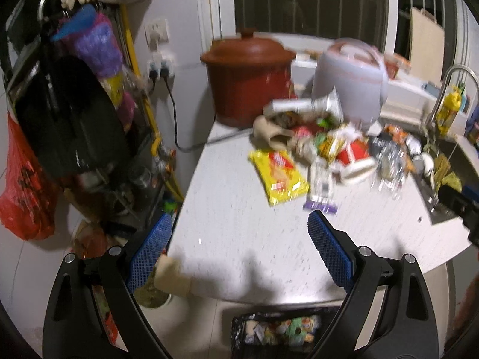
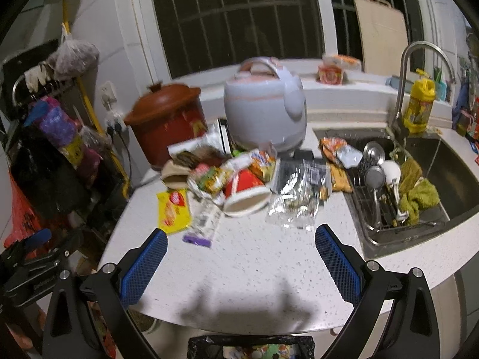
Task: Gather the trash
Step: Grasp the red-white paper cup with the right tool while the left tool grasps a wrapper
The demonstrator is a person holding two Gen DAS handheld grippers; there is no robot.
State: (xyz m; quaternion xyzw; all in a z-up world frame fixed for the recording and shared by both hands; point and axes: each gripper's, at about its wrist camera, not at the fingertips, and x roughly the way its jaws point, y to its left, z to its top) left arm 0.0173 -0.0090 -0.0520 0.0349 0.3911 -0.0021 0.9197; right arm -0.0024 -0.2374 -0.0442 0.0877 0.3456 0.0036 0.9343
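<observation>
A pile of trash lies on the white counter (image 1: 239, 233): a yellow wrapper (image 1: 278, 176) (image 2: 173, 209), a tipped red and white cup (image 1: 353, 155) (image 2: 245, 194), a purple-ended clear wrapper (image 1: 320, 194) (image 2: 203, 224), silver foil bags (image 2: 296, 200) and other snack packets. A black-lined bin (image 1: 281, 332) (image 2: 251, 348) with wrappers inside stands on the floor below the counter's near edge. My left gripper (image 1: 239, 224) is open and empty above the counter's front. My right gripper (image 2: 241, 236) is open and empty, short of the pile.
A red-brown clay pot (image 1: 245, 74) (image 2: 167, 122) and a white rice cooker (image 1: 350, 80) (image 2: 266, 104) stand behind the pile. A sink (image 2: 419, 179) with dishes, a green cloth and a faucet is on the right. A cluttered rack (image 1: 74, 104) stands left.
</observation>
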